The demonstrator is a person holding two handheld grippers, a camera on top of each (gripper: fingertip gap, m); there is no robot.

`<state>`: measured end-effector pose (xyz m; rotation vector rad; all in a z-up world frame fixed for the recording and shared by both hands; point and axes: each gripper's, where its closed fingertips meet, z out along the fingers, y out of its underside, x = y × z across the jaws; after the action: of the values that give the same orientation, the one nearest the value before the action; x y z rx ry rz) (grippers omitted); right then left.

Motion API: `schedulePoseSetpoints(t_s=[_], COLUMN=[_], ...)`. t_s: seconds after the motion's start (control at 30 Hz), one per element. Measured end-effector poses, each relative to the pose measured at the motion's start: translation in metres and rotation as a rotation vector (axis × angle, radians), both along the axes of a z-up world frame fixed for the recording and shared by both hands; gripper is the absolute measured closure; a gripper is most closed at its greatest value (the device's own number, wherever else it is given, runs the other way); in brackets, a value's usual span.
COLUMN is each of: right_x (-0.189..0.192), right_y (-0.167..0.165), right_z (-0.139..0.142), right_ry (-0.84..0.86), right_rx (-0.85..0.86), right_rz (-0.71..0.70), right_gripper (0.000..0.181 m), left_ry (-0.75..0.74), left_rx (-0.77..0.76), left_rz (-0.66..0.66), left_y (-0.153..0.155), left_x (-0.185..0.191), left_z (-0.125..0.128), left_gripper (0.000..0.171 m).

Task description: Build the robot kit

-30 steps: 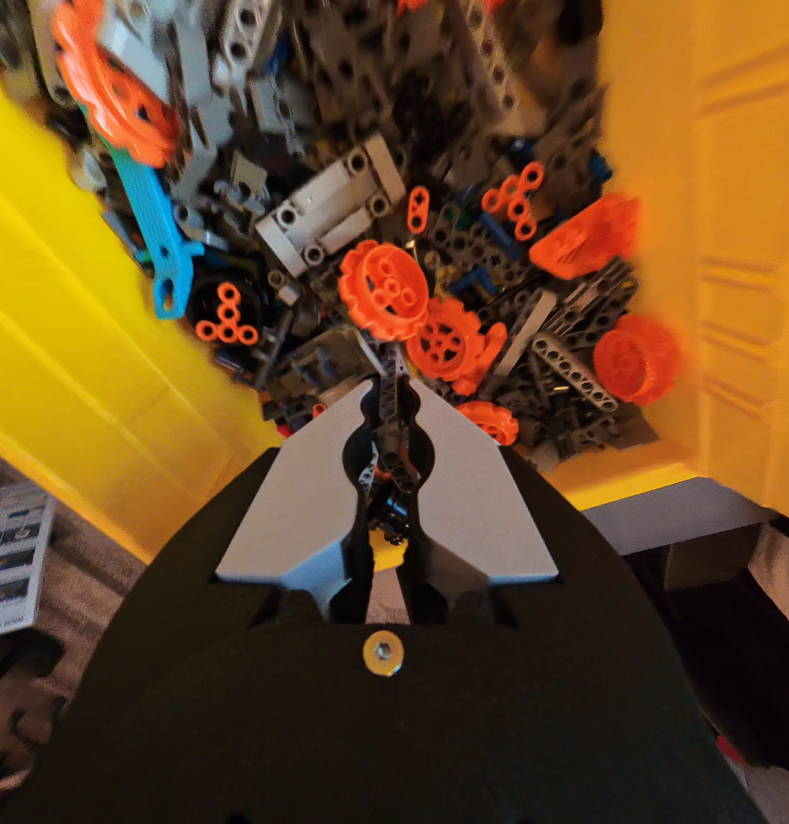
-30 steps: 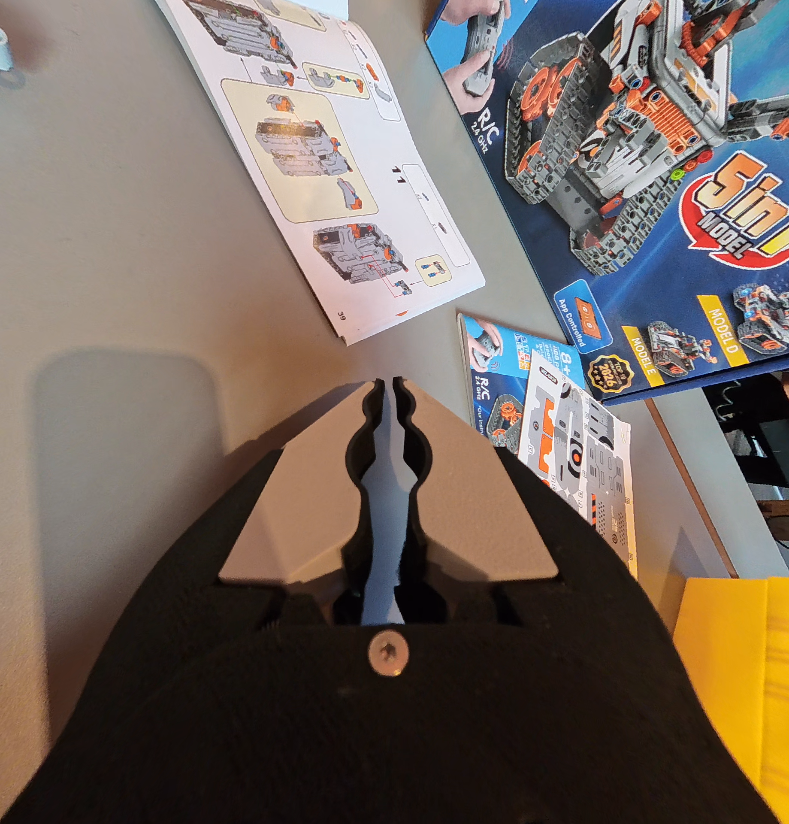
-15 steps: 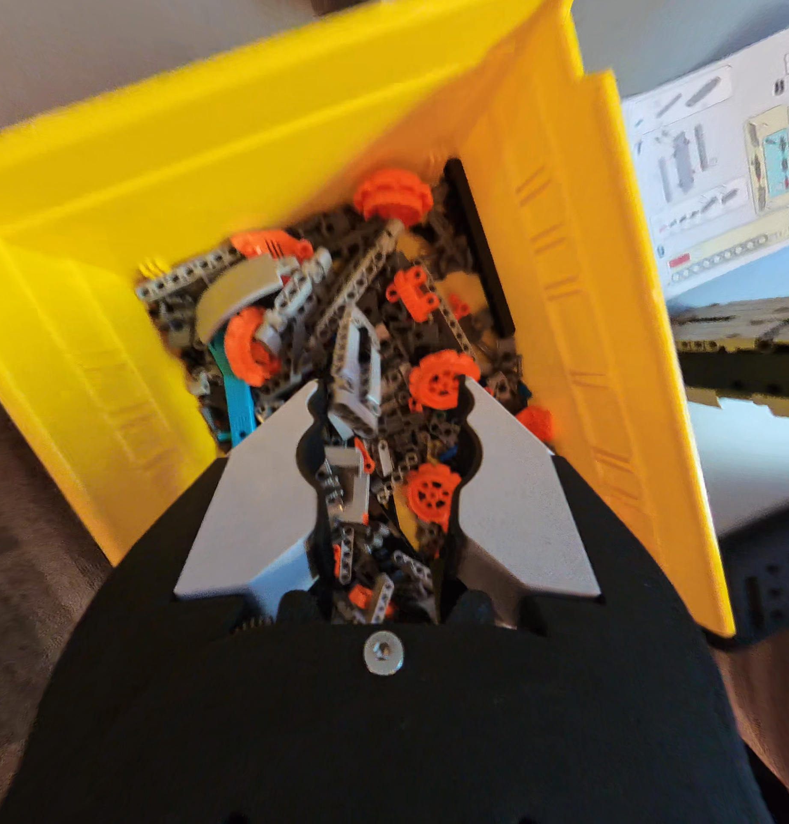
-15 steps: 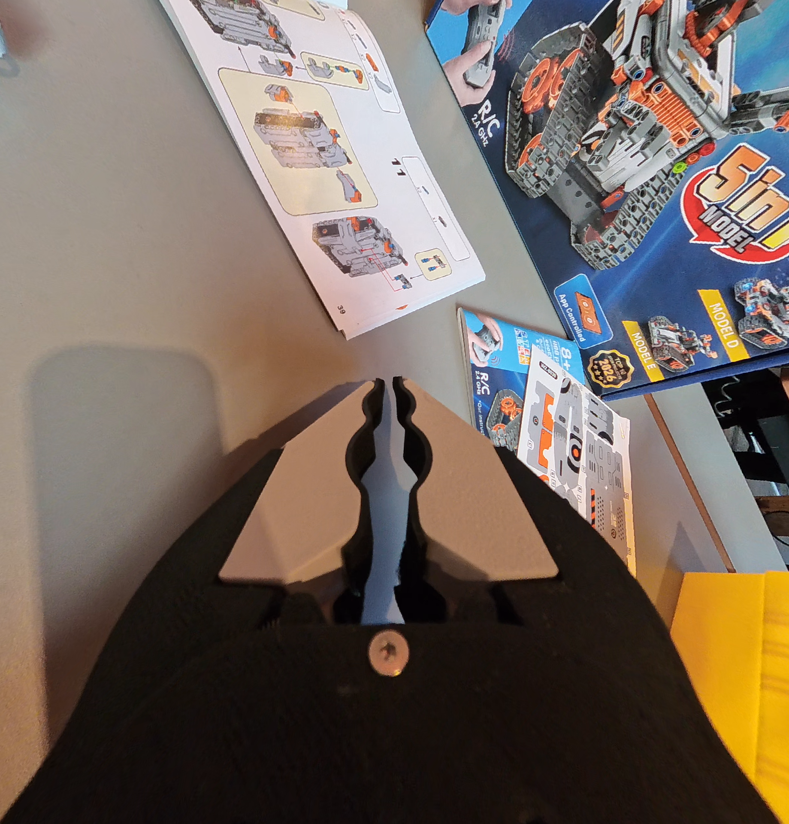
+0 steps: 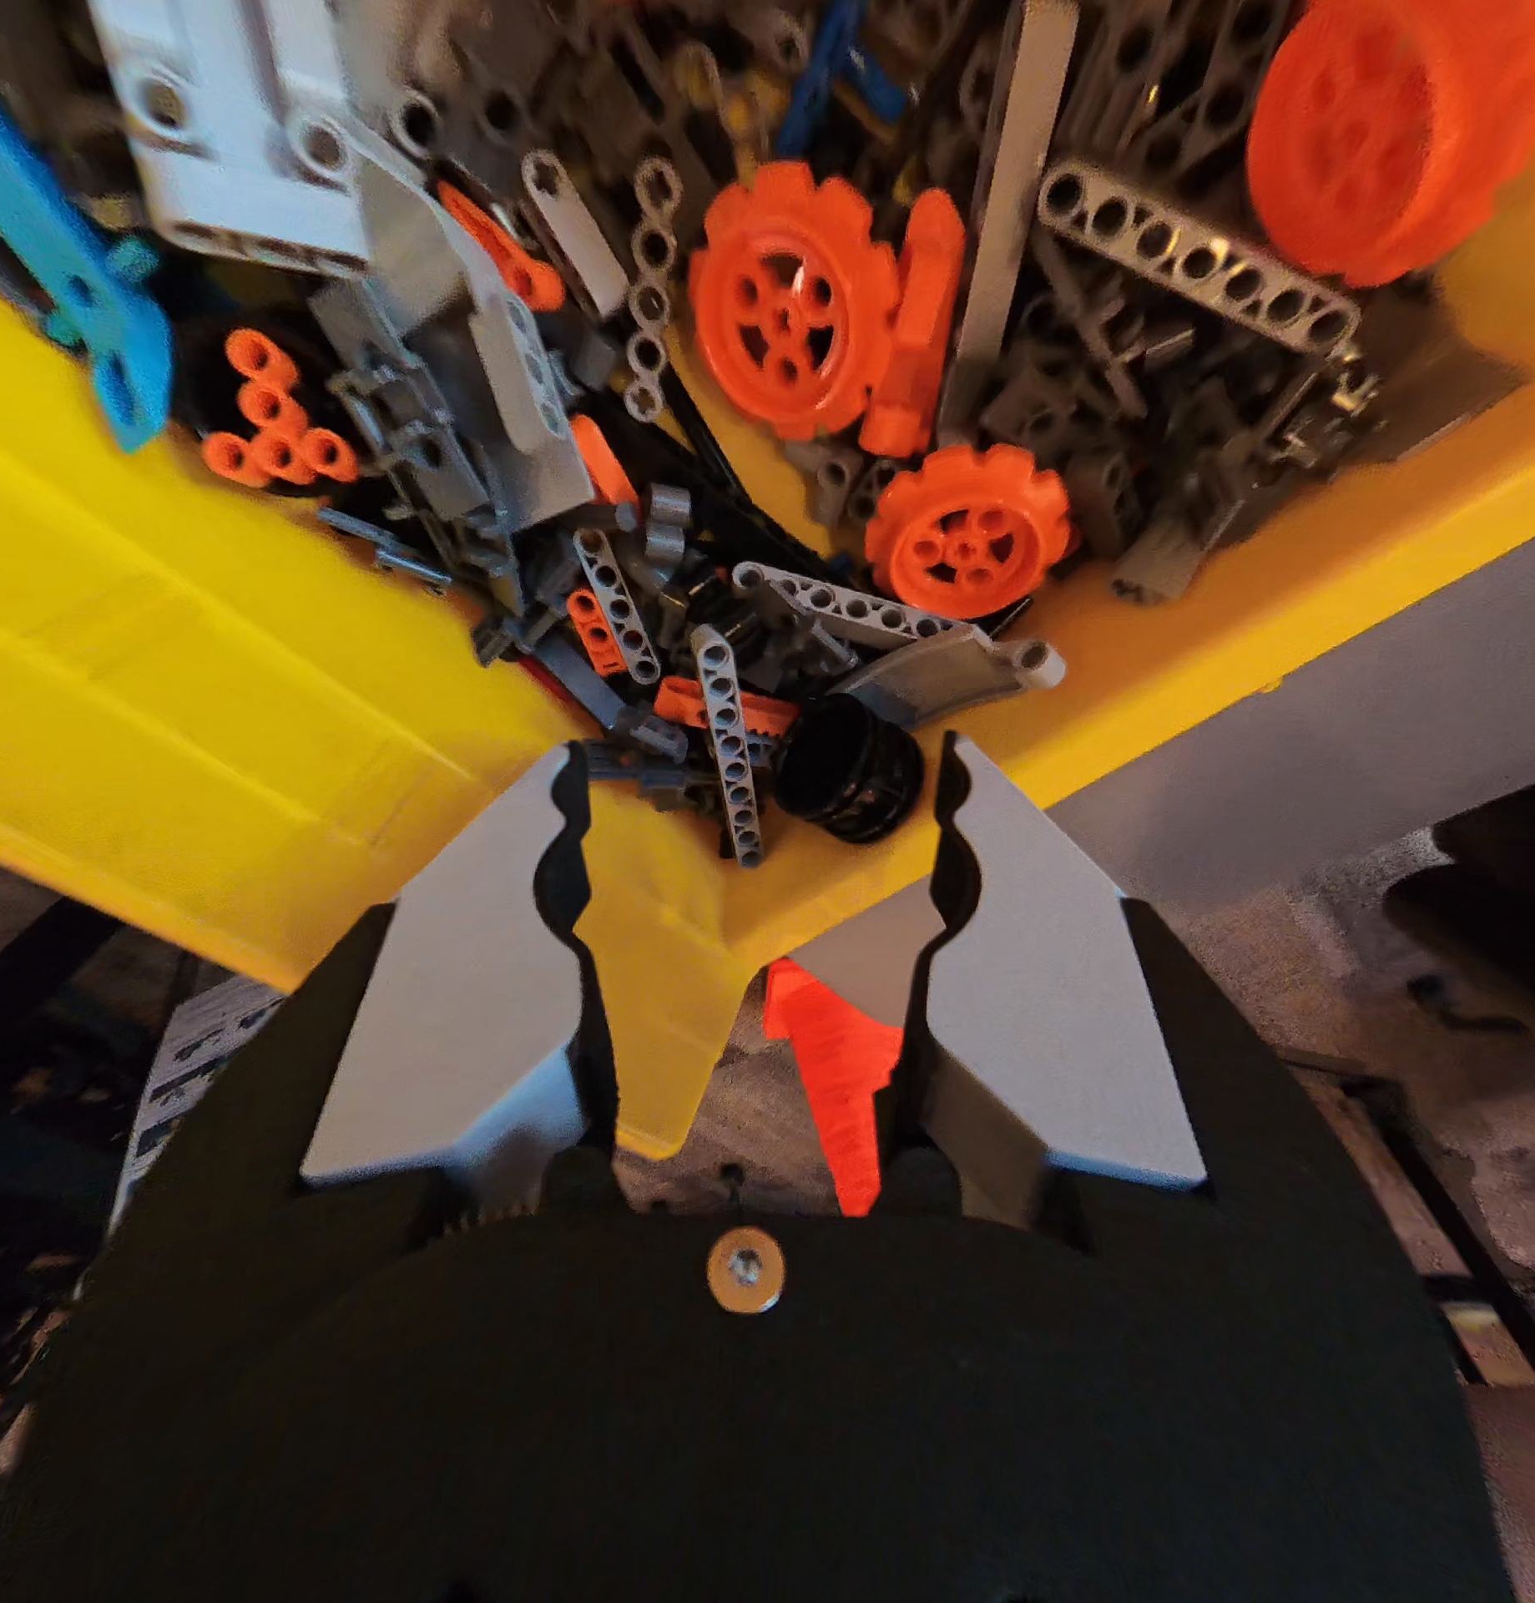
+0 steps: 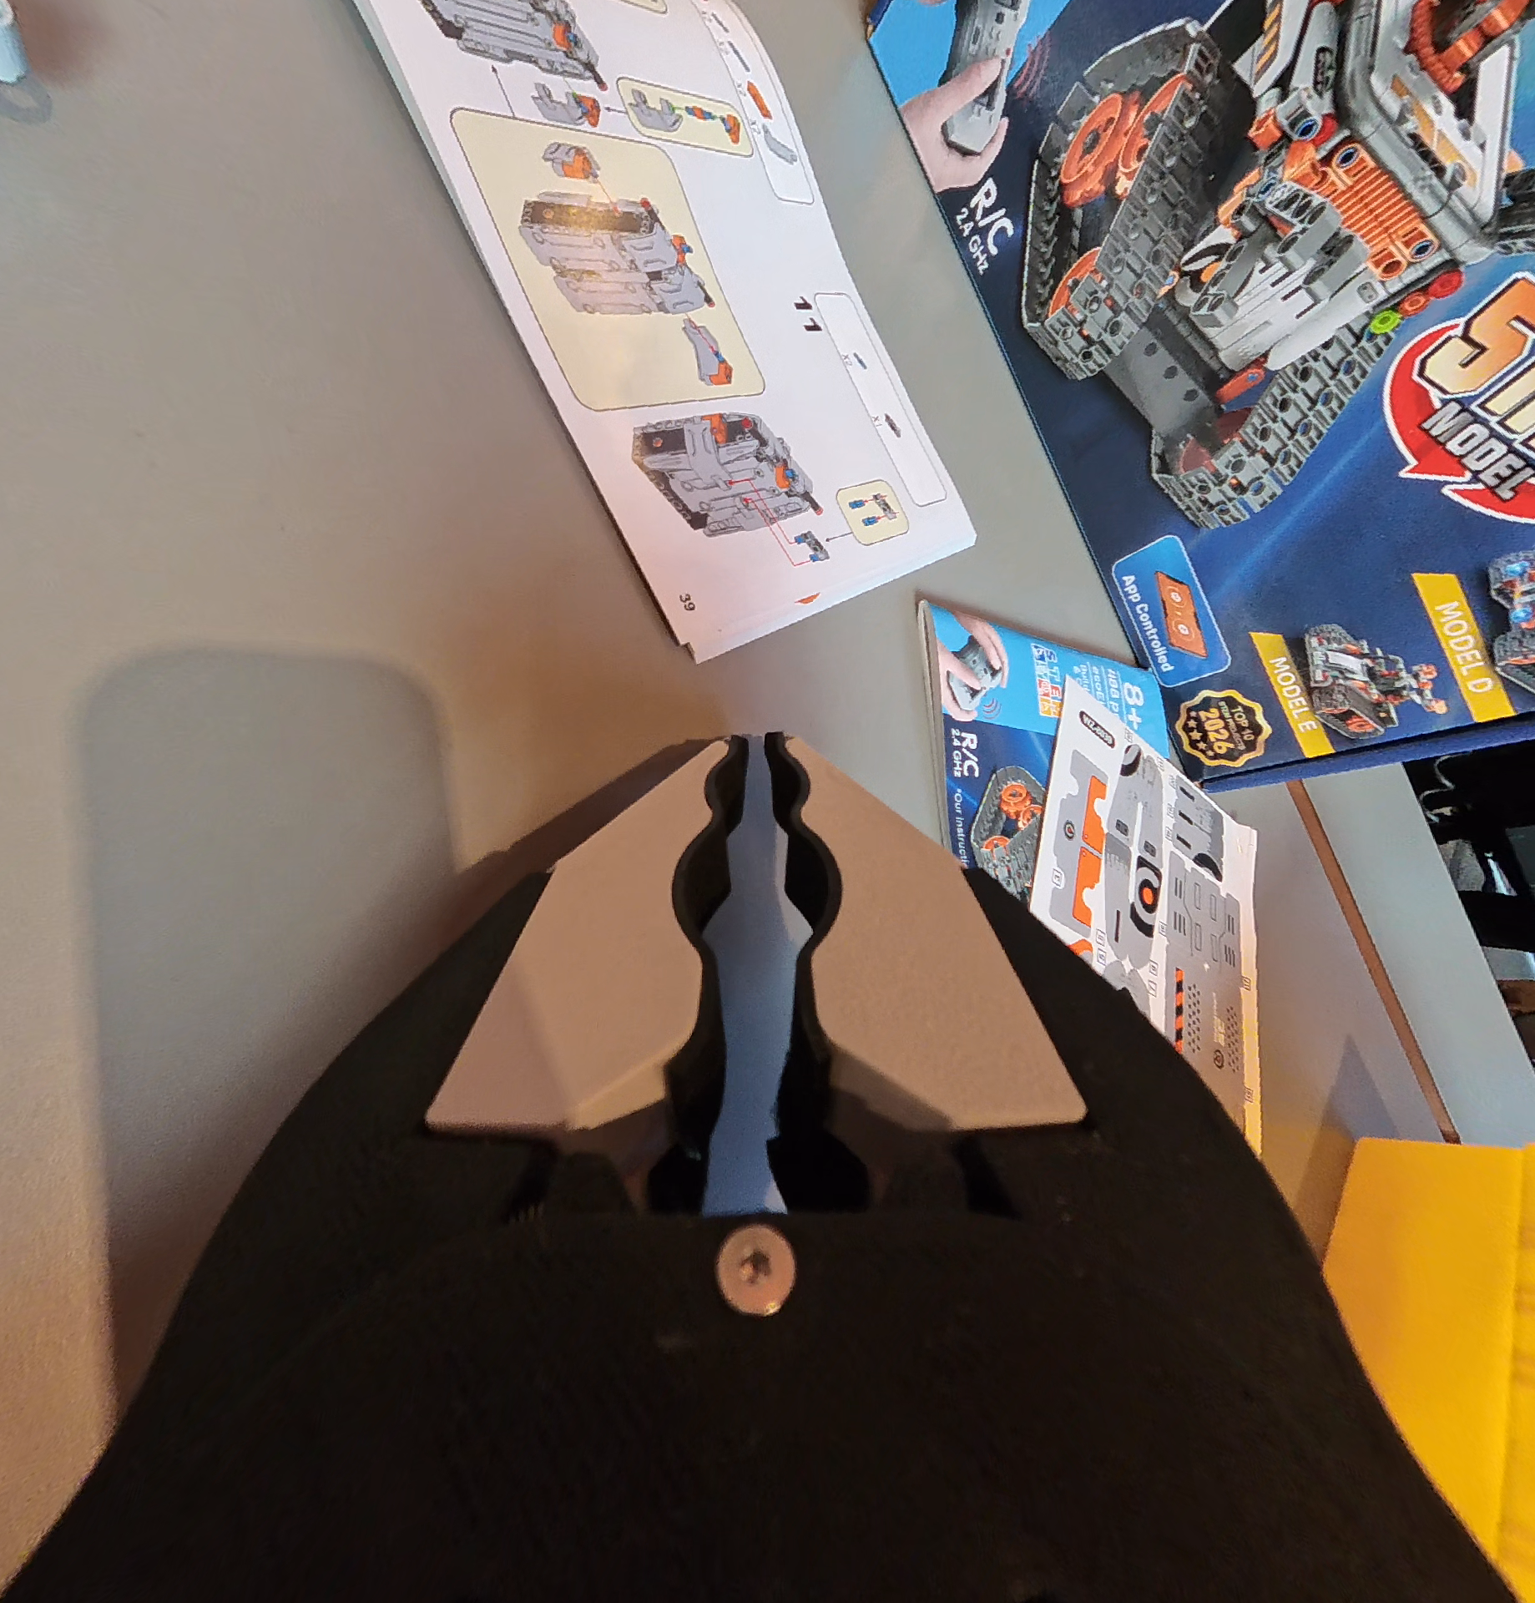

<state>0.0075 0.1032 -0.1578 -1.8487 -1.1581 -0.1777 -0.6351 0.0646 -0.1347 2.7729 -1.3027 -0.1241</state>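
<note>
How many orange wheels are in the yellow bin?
3 show. One toothed wheel sits mid-pile, a smaller toothed one lies below it, nearer the bin corner, and a big smooth one is at the top right. More may hide under the pile.

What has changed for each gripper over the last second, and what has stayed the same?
The left gripper has opened, released the dark beam it pinched and now hangs empty at the corner of the yellow bin, nearest a black wheel. The right gripper stays shut over the table.

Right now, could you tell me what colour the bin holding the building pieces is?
The bin is bright yellow, shown best in the left wrist view.
</note>
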Motion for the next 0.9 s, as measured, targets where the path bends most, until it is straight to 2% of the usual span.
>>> schedulePoseSetpoints(t_s=[0.13,0.23,0.37,0.43,0.57,0.7,0.9], right_x=[0.001,0.001,0.001,0.001,0.001,0.001,0.002], right_y=[0.0,0.0,0.0,0.001,0.001,0.001,0.001], right_z=[0.0,0.0,0.0,0.0,0.0,0.0,0.0], right_ry=[0.001,0.002,0.005,0.004,0.003,0.001,0.006], right_rx=[0.001,0.001,0.0,0.001,0.001,0.003,0.004], right_rz=[-0.004,-0.006,-0.006,-0.005,-0.006,-0.007,-0.012], right_gripper=[0.178,0.178,0.178,0.178,0.178,0.178,0.178], left_ry=[0.042,0.059,0.067,0.055,0.058,-0.002,-0.128], left_rx=[-0.039,-0.054,-0.035,-0.01,0.028,0.112,0.373], left_rz=[0.004,-0.018,-0.05,-0.035,-0.02,0.001,0.104], left_y=[-0.001,0.0,0.008,0.017,0.039,0.071,0.128], left_x=[-0.004,-0.002,-0.003,-0.002,-0.004,0.01,0.035], left_z=[-0.016,-0.021,-0.015,-0.008,0.001,0.007,0.021], left_gripper=[0.101,0.101,0.146,0.157,0.157,0.157,0.157])
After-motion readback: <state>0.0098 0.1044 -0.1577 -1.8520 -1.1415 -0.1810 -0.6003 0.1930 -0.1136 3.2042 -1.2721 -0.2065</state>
